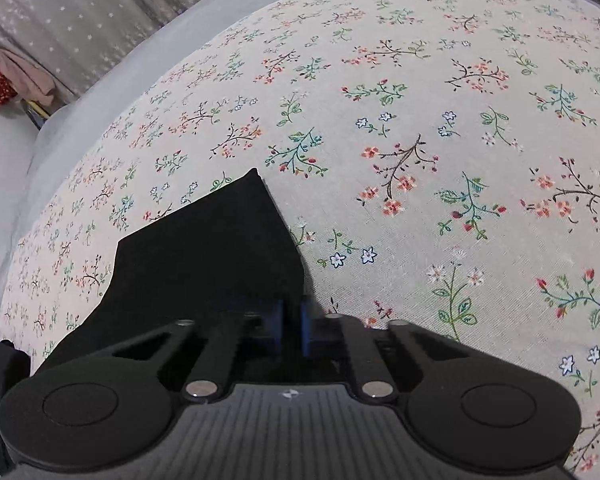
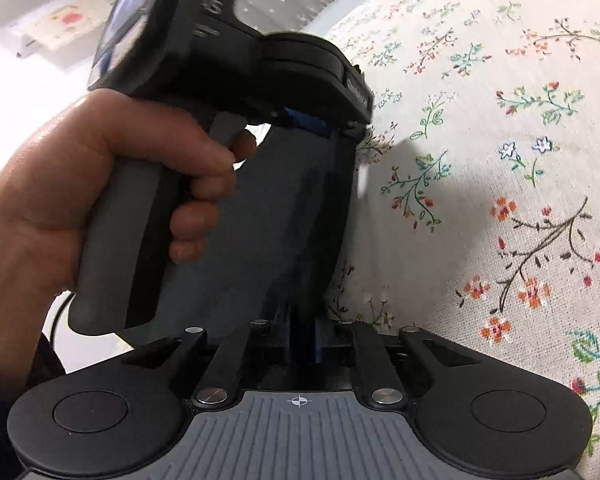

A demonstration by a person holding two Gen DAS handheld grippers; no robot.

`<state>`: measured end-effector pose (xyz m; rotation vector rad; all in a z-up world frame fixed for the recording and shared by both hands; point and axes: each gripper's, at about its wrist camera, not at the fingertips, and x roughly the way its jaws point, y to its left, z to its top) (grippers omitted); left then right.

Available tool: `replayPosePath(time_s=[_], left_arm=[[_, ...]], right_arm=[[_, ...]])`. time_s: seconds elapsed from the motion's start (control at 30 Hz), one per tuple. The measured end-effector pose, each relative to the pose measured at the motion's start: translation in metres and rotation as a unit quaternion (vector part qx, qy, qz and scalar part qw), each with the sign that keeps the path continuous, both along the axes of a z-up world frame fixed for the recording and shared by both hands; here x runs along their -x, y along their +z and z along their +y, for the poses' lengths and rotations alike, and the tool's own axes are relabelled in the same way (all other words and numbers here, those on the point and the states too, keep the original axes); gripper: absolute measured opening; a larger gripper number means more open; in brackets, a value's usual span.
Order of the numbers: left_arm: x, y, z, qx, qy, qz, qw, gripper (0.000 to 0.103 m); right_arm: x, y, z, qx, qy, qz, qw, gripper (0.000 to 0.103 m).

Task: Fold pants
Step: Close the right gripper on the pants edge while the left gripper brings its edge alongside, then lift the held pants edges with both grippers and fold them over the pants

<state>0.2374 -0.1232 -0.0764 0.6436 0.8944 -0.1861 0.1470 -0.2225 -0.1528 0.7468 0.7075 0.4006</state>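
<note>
Left gripper: blue fingers nearly together, pinched on black fabric of the pants. From the left wrist view the pants hang or stretch forward from the fingers as a dark flat panel with a pointed corner at its far end, over the floral sheet. The sheet covers a bed; a plain grey-white border runs along its far edge, with a star-patterned curtain behind and some red and pink clothes at far left. Right gripper: blue fingers also narrow, closed on the pants; dark cloth rises straight up from between them. In the right wrist view the pants span taut between the two tools: the left gripper grips the far edge, held by the person's left hand on the grey handle. Pants edge sits just beside the floral sheet on the right; cannot tell whether the cloth touches the bed. White floor and a paper item show at upper left.
</note>
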Motion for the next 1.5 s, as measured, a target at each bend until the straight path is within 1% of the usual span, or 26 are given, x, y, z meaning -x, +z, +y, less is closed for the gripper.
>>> replayPosePath(time_s=[0.03, 0.1, 0.2, 0.23, 0.37, 0.5, 0.63, 0.8, 0.9, 0.97, 1.0, 1.03, 1.1, 1.17, 1.27, 1.3, 1.37, 1.4, 1.5], left_arm=[[0.001, 0.001, -0.001, 0.007, 0.004, -0.004, 1.0000, 0.023], [0.000, 0.008, 0.004, 0.035, 0.019, -0.009, 0.9992, 0.023], [0.002, 0.026, 0.003, 0.079, 0.035, -0.011, 0.9962, 0.023], [0.002, 0.032, 0.000, 0.087, 0.035, -0.014, 0.9955, 0.023], [0.009, 0.058, -0.024, 0.128, 0.023, -0.025, 0.9912, 0.023], [0.017, 0.071, -0.066, 0.172, 0.007, -0.022, 0.9848, 0.023], [0.023, 0.067, -0.119, 0.196, -0.009, -0.015, 0.9804, 0.023], [0.030, 0.045, -0.184, 0.220, -0.023, 0.009, 0.9753, 0.023], [0.038, 0.028, -0.222, 0.200, -0.036, 0.022, 0.9788, 0.023], [0.034, 0.014, -0.238, 0.180, -0.031, 0.038, 0.9824, 0.024], [0.031, 0.008, -0.244, 0.171, -0.023, 0.045, 0.9839, 0.024], [0.028, 0.003, -0.248, 0.162, -0.018, 0.047, 0.9855, 0.026], [0.026, -0.002, -0.257, 0.132, -0.028, 0.036, 0.9901, 0.027], [0.023, -0.003, -0.264, 0.105, -0.038, 0.025, 0.9934, 0.027], [0.017, -0.002, -0.272, 0.082, -0.048, 0.021, 0.9953, 0.027], [0.016, -0.002, -0.273, 0.075, -0.053, 0.017, 0.9957, 0.026], [0.012, -0.002, -0.272, 0.073, -0.055, 0.020, 0.9956, 0.025], [0.012, -0.002, -0.272, 0.075, -0.054, 0.020, 0.9955, 0.024], [0.015, -0.004, -0.271, 0.073, -0.063, 0.014, 0.9952, 0.023]], right_arm=[[0.002, 0.003, 0.000, 0.001, -0.004, -0.004, 1.000, 0.006], [0.005, 0.011, -0.003, -0.001, -0.014, -0.012, 1.000, 0.005], [0.014, 0.023, -0.011, -0.005, -0.022, -0.021, 1.000, 0.004], [0.017, 0.026, -0.015, -0.006, -0.025, -0.022, 0.999, 0.004], [0.031, 0.040, -0.048, -0.020, -0.042, -0.028, 0.999, 0.004], [0.056, 0.056, -0.091, 0.002, -0.061, -0.041, 0.997, 0.004], [0.079, 0.052, -0.138, 0.032, -0.091, -0.033, 0.995, 0.004], [0.108, 0.040, -0.193, 0.065, -0.120, -0.013, 0.991, 0.004], [0.122, 0.029, -0.216, 0.072, -0.142, 0.002, 0.987, 0.004], [0.128, 0.023, -0.219, 0.088, -0.146, 0.010, 0.985, 0.004], [0.130, 0.022, -0.214, 0.096, -0.146, 0.011, 0.985, 0.004], [0.132, 0.020, -0.214, 0.101, -0.146, 0.012, 0.984, 0.004], [0.133, 0.018, -0.213, 0.102, -0.147, 0.013, 0.984, 0.004], [0.133, 0.017, -0.208, 0.092, -0.148, 0.015, 0.985, 0.004], [0.132, 0.017, -0.203, 0.084, -0.148, 0.017, 0.985, 0.004], [0.137, 0.018, -0.206, 0.081, -0.148, 0.017, 0.986, 0.004], [0.141, 0.015, -0.203, 0.077, -0.147, 0.020, 0.986, 0.005], [0.129, 0.013, -0.215, 0.076, -0.148, 0.022, 0.986, 0.005], [0.132, 0.013, -0.218, 0.068, -0.149, 0.026, 0.986, 0.006]])
